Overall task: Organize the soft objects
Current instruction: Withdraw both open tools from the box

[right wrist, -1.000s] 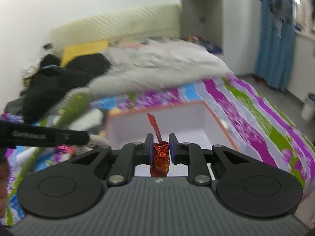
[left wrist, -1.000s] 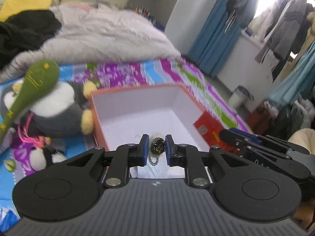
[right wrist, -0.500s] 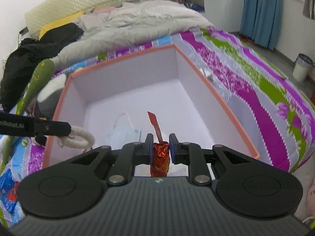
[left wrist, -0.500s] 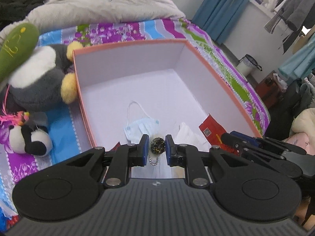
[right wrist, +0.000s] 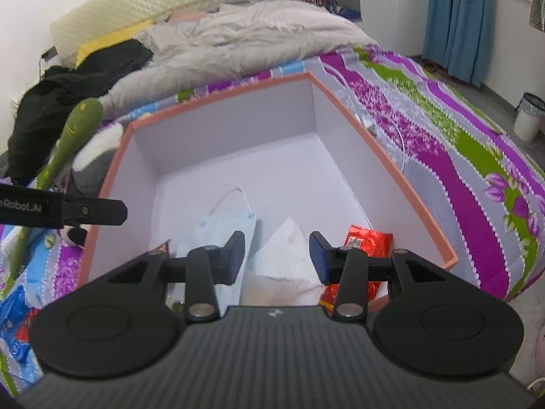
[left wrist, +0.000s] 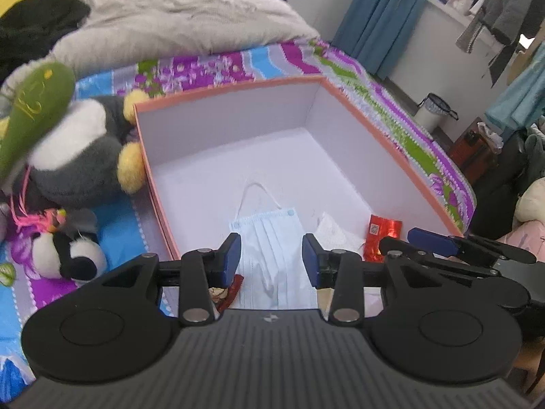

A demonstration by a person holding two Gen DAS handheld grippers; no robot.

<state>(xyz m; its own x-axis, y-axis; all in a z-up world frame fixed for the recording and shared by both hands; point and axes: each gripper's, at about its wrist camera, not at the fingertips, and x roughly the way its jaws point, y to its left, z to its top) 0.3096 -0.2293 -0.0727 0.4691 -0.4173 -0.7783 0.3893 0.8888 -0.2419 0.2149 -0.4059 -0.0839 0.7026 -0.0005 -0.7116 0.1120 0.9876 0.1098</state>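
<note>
Both grippers hang over the near end of the open box [left wrist: 371, 129], an orange-rimmed carton with white walls that sits on the bed's striped purple, green and blue cover [right wrist: 453, 136].

The left gripper [left wrist: 271, 255] has its jaws apart and opening, with nothing pinched between them. Through the gap shows the pale blue face mask [left wrist: 272, 235], lying flat on the box floor with its ear loop curling toward 12 o'clock. The right gripper [right wrist: 277, 250] is likewise spread and opening, gripping nothing; behind its gap lies a folded white tissue [right wrist: 286, 245]. Just beside the tissue, at 3 o'clock, is a red foil packet [right wrist: 368, 238], resting against the box's right wall. In the left wrist view a small reddish scrap [left wrist: 231, 289] peeks out under the left finger, near the box's front corner; I cannot tell what it is.

Outside the box at 9 o'clock, touching its left wall, a grey and white plush penguin [left wrist: 78, 150] leans with its yellow feet against the cardboard. A green club-shaped soft toy [left wrist: 30, 102] lies across it, and a small black and white plush [left wrist: 68, 255] sits nearer on the cover. At 12 o'clock a rumpled grey duvet [right wrist: 245, 41] covers the head of the bed, with dark clothing [right wrist: 78, 78] piled at 10 o'clock.
</note>
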